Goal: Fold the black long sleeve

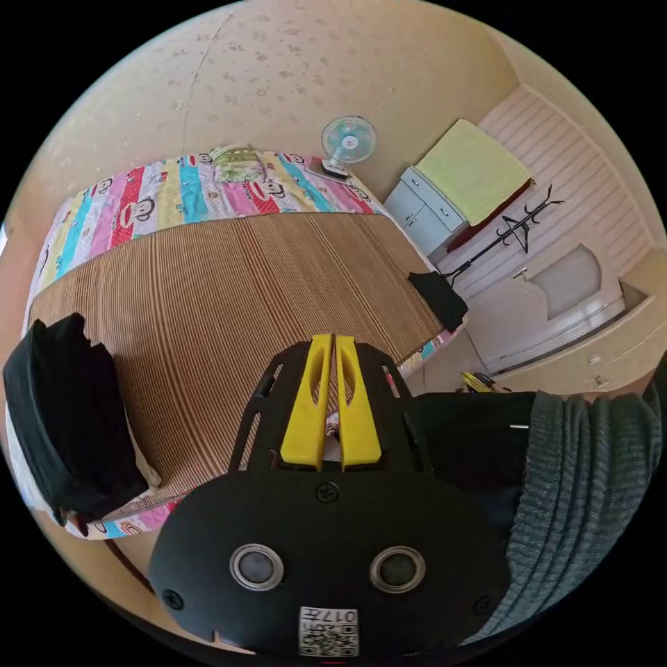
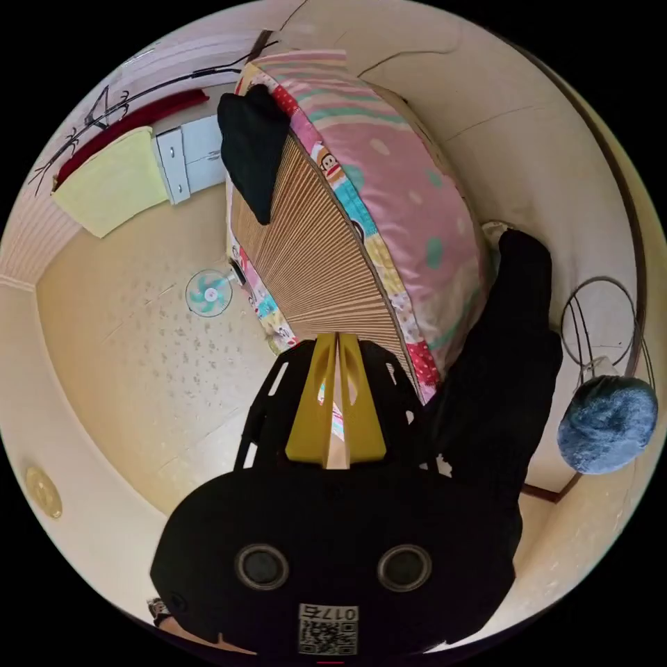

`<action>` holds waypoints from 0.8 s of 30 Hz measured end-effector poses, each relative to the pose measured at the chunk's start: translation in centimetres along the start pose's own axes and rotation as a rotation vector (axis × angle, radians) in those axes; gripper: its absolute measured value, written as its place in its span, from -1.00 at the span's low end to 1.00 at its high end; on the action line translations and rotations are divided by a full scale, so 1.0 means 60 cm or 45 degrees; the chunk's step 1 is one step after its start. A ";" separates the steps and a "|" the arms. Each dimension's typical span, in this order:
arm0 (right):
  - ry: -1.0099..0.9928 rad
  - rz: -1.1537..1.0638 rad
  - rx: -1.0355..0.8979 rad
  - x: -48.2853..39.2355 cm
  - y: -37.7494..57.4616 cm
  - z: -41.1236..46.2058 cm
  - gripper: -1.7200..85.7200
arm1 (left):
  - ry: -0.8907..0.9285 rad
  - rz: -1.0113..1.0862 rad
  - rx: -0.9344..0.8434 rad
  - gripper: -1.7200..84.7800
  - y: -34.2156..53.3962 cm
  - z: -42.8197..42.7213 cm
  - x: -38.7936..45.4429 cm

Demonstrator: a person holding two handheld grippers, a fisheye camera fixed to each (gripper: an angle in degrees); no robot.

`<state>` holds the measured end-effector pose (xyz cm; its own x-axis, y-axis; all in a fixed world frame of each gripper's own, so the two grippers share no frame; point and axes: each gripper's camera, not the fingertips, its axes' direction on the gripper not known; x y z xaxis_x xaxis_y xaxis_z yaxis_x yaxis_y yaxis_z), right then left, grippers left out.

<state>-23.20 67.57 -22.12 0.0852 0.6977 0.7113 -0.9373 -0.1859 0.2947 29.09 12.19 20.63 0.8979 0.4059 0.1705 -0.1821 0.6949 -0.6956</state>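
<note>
A bed (image 1: 229, 292) under a ribbed brown mat is bare in the middle. Black clothes lie at its edges: a pile (image 1: 66, 417) at nine o'clock, a smaller piece (image 1: 439, 297) at three o'clock. Left gripper (image 1: 331, 396) and right gripper (image 2: 336, 399) hold nothing, jaws pressed together. Folding seems not begun; next, pull the long sleeve onto the mat.

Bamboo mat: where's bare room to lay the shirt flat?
The whole middle of the bamboo mat is bare, between the cartoon sheet and the near edge. Crowded spots: a black bundle at one corner, a smaller black garment at another.
</note>
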 end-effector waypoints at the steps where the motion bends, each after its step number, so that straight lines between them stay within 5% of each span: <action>1: -0.037 0.036 0.016 0.003 -0.001 -0.009 -0.95 | 0.015 0.010 0.003 -0.98 -0.002 0.009 0.015; 6: -0.130 0.098 0.017 -0.024 -0.025 -0.028 -0.95 | -0.051 0.046 -0.030 -0.98 -0.026 0.095 0.122; 18: 0.105 -0.085 -0.295 -0.231 -0.157 0.037 -0.93 | -0.163 0.101 0.047 -0.98 -0.159 0.303 0.340; 24: 0.082 -0.118 -0.186 -0.378 -0.238 0.041 -0.84 | -0.334 0.009 0.130 -0.98 -0.199 0.354 0.400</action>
<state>-10.91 52.72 -40.89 0.1560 0.7509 0.6417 -0.9660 -0.0198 0.2580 44.29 26.22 47.82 0.7644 0.5417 0.3497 -0.2397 0.7422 -0.6258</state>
